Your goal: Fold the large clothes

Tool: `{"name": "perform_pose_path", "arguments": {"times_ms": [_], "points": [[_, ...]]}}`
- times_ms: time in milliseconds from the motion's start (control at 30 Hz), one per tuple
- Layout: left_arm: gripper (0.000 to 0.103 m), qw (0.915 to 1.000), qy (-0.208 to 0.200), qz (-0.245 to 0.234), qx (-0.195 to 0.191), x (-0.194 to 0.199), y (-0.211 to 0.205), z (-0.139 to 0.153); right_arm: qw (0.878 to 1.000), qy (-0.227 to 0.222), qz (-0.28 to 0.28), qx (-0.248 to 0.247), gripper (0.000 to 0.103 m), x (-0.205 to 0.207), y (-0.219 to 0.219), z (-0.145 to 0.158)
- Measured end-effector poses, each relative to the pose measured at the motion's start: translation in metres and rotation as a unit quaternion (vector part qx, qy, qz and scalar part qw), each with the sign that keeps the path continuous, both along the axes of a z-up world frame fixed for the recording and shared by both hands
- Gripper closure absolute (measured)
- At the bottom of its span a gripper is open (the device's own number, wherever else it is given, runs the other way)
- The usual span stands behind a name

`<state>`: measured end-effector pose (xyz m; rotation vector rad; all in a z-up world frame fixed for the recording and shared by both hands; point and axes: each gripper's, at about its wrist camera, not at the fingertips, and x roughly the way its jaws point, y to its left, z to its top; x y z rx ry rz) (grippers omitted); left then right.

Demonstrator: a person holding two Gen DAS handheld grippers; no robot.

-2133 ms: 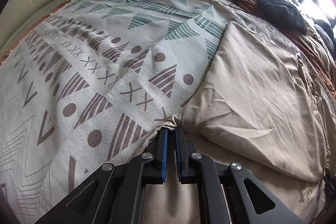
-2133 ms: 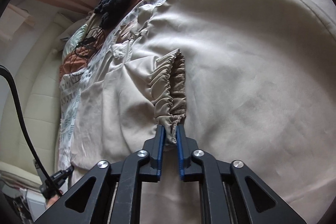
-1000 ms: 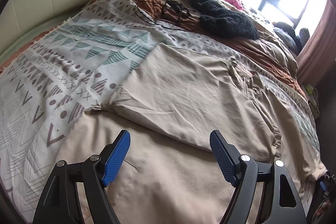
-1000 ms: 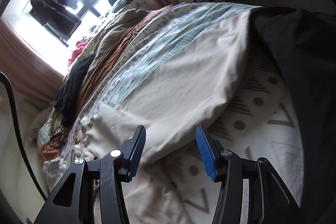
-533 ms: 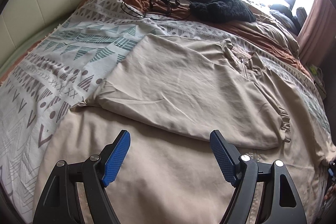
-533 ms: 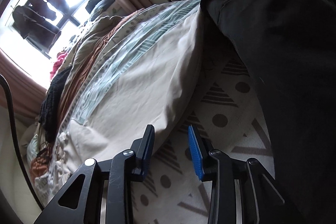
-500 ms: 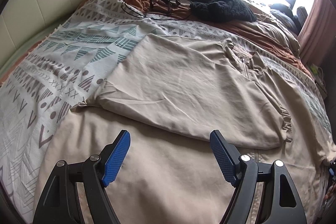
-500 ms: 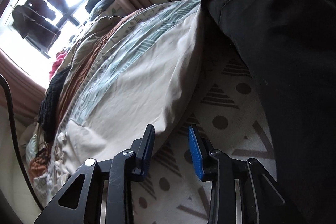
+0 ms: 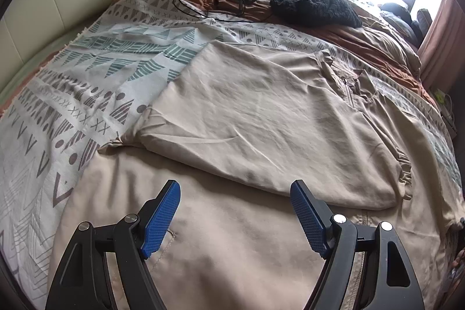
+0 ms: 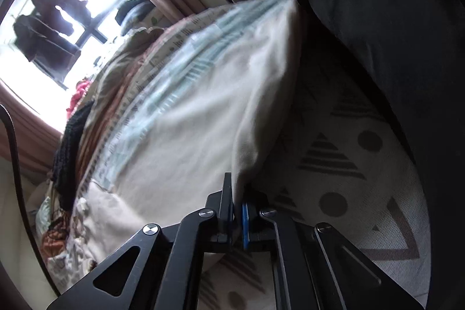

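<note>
Beige fabric of a large jacket (image 9: 261,118) lay spread over the patterned bedspread (image 9: 87,95), with 1 sleeve already folded across the body and its elastic cuff (image 9: 404,173) resting near the right side of the garment. The zipper and collar area (image 9: 348,89) pointed toward the far side of the bed, where a black knitted garment (image 9: 305,2) and a thin black cable (image 9: 203,2) lay well apart from the jacket.

What had changed within the last second was on the right. The right gripper (image 10: 237,205), which had been half open over the lower edge of the jacket, had come down and closed, and its pads now pinched the beige hem edge (image 10: 247,164) between them. The picture from this side was blurred, so I could not tell how deep the cloth sat in the jaws. A dark cloth of the person (image 10: 392,48) filled the right part of that view.

The left gripper (image 9: 235,217) had kept its jaws wide apart, hovering above the near part of the jacket and holding nothing.

In my judgement, 1 corner of the hem was now secured, and the next fold of the lower part probably needed the left gripper to take the other corner too.
</note>
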<state>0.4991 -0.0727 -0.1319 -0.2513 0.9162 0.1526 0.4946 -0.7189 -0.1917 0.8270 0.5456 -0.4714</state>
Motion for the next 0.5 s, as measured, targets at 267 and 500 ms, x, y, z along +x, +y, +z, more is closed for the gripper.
{"name": "perform_pose_path", "arguments": {"times_ms": [267, 500], "points": [[0.024, 0.9997, -0.009, 0.000, -0.023, -0.006, 0.008, 0.007, 0.991, -0.127, 0.043, -0.019, 0.098, -0.023, 0.036, 0.081], [0.024, 0.9985, -0.021, 0.001, -0.051, -0.013, 0.019, 0.016, 0.972, -0.205, 0.107, -0.034, 0.098, -0.031, 0.089, 0.131]]}}
